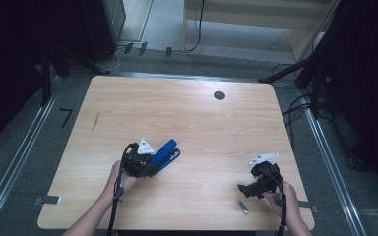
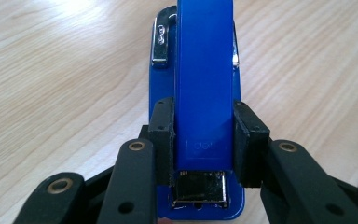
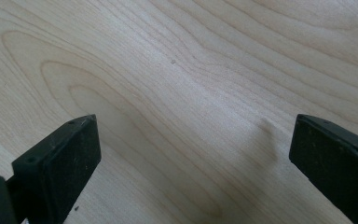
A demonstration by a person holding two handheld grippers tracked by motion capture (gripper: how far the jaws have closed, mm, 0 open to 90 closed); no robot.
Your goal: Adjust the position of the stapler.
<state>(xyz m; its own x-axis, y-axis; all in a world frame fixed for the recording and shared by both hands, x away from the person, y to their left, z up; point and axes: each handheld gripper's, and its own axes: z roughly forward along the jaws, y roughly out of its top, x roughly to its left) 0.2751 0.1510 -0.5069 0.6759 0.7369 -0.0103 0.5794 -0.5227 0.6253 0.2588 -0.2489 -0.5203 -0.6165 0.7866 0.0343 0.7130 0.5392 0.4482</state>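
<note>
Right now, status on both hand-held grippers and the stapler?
Left hand-held gripper shut on blue stapler. Right hand-held gripper open, empty, over bare table. Nothing in the way.

Tabletop [image 1: 187, 108] far half open, bare save grommet hole [image 1: 219, 95]; blue stapler [image 1: 166, 153] blocks near-left; small metal strip [image 1: 243, 207] lies near-right edge.

Wooden table [image 1: 187, 108] — blue stapler [image 1: 166, 154], metal strip [image 1: 243, 206].
</note>
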